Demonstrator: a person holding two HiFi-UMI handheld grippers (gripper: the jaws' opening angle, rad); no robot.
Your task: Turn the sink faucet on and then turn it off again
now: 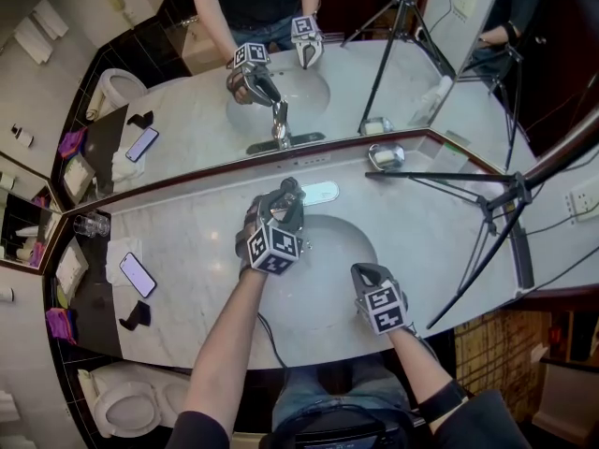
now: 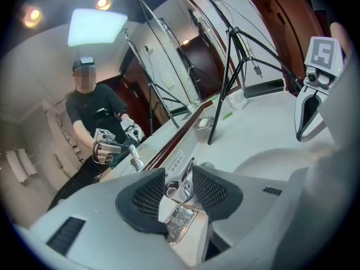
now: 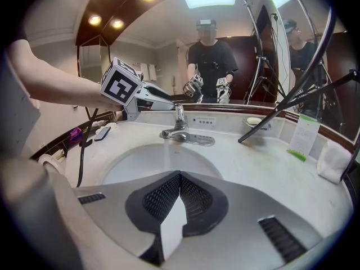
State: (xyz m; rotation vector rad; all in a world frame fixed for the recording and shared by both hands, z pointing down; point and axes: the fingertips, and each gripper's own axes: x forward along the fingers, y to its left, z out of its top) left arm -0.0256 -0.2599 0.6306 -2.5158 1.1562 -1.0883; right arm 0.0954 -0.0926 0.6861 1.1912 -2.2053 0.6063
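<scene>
Basin (image 3: 140, 167) water (image 3: 165, 151): right gripper view only.

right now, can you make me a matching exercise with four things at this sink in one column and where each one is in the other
Things
1. left claw
2. right claw
3. phone
4. soap dish

Places or states
A. flat on the counter, left of the basin
B. at the foot of the mirror, right of the faucet
C. closed on the faucet handle
D. shut and empty, above the basin's near right rim

Pairs: 1-C, 2-D, 3-A, 4-B
</scene>
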